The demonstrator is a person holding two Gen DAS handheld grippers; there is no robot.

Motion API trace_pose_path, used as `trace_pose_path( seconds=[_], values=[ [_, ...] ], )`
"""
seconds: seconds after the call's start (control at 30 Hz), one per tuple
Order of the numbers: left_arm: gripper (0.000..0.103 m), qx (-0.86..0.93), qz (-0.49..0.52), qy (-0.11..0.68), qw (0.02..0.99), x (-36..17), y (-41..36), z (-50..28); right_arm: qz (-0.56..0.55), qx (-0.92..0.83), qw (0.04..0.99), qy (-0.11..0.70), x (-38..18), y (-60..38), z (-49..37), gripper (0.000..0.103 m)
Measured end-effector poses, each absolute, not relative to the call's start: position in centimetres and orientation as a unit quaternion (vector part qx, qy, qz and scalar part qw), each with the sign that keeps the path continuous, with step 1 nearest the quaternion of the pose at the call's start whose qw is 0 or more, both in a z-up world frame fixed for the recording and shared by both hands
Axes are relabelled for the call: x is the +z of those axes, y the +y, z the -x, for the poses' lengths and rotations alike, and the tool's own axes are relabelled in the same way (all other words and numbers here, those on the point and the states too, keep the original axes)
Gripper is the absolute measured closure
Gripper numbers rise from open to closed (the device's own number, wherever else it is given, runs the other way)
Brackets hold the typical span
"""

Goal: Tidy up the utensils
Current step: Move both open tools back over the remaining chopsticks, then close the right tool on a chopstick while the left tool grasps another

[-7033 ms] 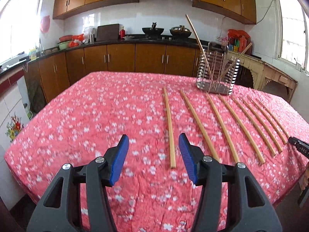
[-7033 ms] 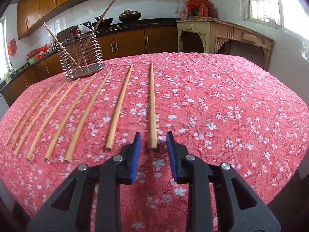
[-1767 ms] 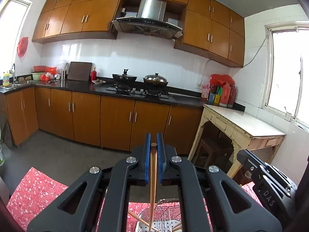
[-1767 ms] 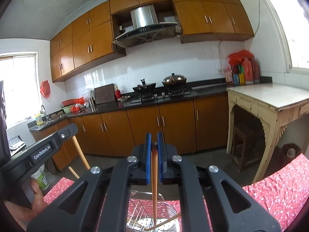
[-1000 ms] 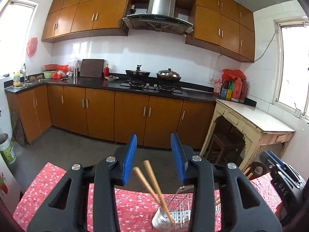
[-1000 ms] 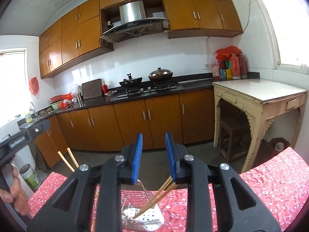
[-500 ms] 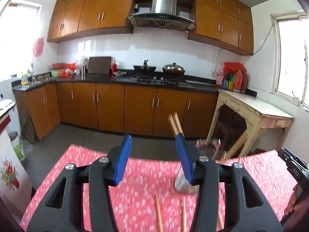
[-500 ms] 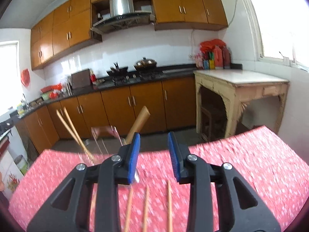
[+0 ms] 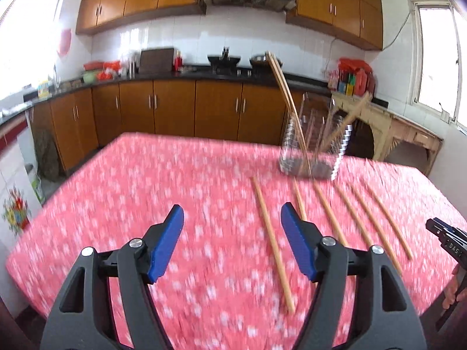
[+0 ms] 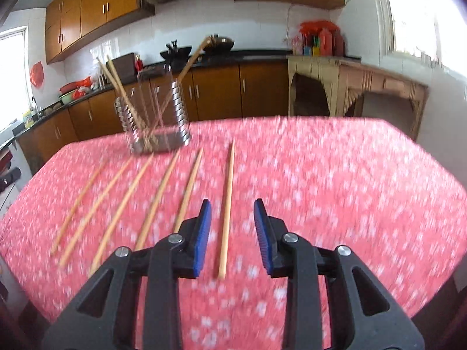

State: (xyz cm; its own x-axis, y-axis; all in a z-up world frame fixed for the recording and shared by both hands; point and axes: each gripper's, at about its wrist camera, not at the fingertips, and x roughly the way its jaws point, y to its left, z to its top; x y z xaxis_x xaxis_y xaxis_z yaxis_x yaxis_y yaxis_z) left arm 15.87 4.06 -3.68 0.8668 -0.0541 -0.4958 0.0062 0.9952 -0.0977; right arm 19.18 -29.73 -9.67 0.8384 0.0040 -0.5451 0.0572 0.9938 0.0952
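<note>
Left view, holder: a wire utensil holder stands on the far part of the red flowered tablecloth, blurred by motion
Left view, holder contents: chopsticks lean out of it, a pair slanting up to the left and another stick tilting right; the exact count is too smeared to tell
Left view, loose sticks: six chopsticks lie on the cloth in front of the holder, the leftmost chopstick set a little apart from the rest
Left view, left gripper: jaws released and spread wide, having just been opening, nothing between the blue pads; the leftmost chopstick lies on the cloth beyond the gap
Left view only: the tip of the other gripper pokes in at the right edge with a bit of a hand below it, and a sink counter shows at the left
Right view, holder: the same holder sits at the back left of the table, sticks fanning out both ways
Right view, loose sticks: six lie in a fanned row; the rightmost chopstick runs straight toward the camera
Right view, right gripper: jaws apart, clasping nothing; the rightmost chopstick lies on the cloth in line with the gap, near end level with the pads
Right view only: a pale carved side table stands behind the table at the right
</note>
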Motion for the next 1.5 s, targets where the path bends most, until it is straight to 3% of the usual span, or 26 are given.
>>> trace_pose_path(
  seconds=[0.4, 0.6, 0.67, 0.9, 1.17, 1.5],
  values=[
    [0.034, -0.037, 0.026, 0.26, 0.965, -7.6, 1.7, -12.5, -0.057, -0.027, 0.946, 0.319, -14.9, -28.9, -18.7, 0.074],
    [0.034, -0.048, 0.033, 0.278, 0.959, -9.3, 0.6, -12.2, -0.039, -0.04, 0.95, 0.308, -15.1, -28.6, -18.5, 0.093],
    [0.035, -0.048, 0.031, 0.281, 0.958, -9.7, 0.2, -12.3, -0.033, -0.041, 0.951, 0.303, -15.2, -28.4, -18.3, 0.095],
    [0.056, -0.049, 0.026, 0.302, 0.952, -11.1, -0.5, -13.2, -0.04, -0.043, 0.952, 0.299, -15.2, -28.7, -18.1, 0.095],
    [0.061, -0.046, 0.015, 0.31, 0.95, -11.7, -1.5, -13.7, -0.045, -0.047, 0.953, 0.295, -15.3, -28.6, -17.8, 0.094],
    [0.095, -0.047, 0.023, 0.309, 0.95, -11.8, -1.5, -13.7, -0.042, -0.051, 0.954, 0.294, -15.2, -28.6, -18.0, 0.095]
  ],
)
